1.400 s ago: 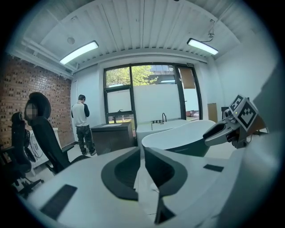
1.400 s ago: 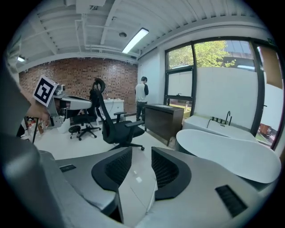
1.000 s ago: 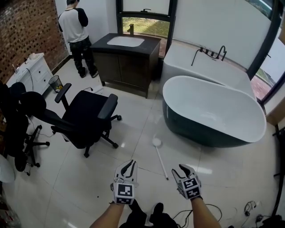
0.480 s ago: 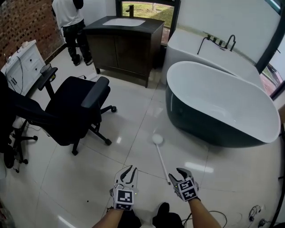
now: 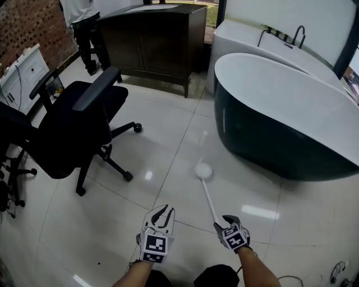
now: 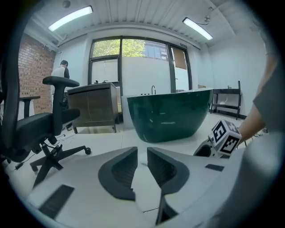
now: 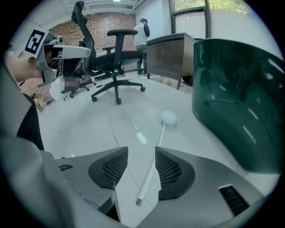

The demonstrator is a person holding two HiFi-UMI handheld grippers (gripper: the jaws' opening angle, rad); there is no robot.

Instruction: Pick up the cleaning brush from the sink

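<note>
Presently the cleaning brush [image 5: 208, 196] lies flat on the tiled floor [image 5: 112, 224], not in any sink. Its round white head points toward the bathtub [image 5: 280, 129] and its thin handle runs back to the person. The head sits clear of the tub's dark outer wall, with bare tile between them. The handle's near end is just in front of the right claw [image 5: 227, 222]. In the right gripper view that end shows between the two jaws, which stand wide apart; neither pad touches it, and the claw holds nothing. The left claw [image 5: 163, 212] hangs low over the floor beside it. Its jaws are parted by a narrower gap, with only bare tile showing between them. Open room: a broad strip of clear floor runs from the claws past the brush toward the dark vanity cabinet [image 5: 151, 39] at the far wall. That strip is bounded on the right by the tub's curved wall. On the left it is bounded by the castor base of a black office chair [image 5: 73, 123]. A person [image 5: 78, 17] stands at the cabinet's left corner, well apart from the brush.
</note>
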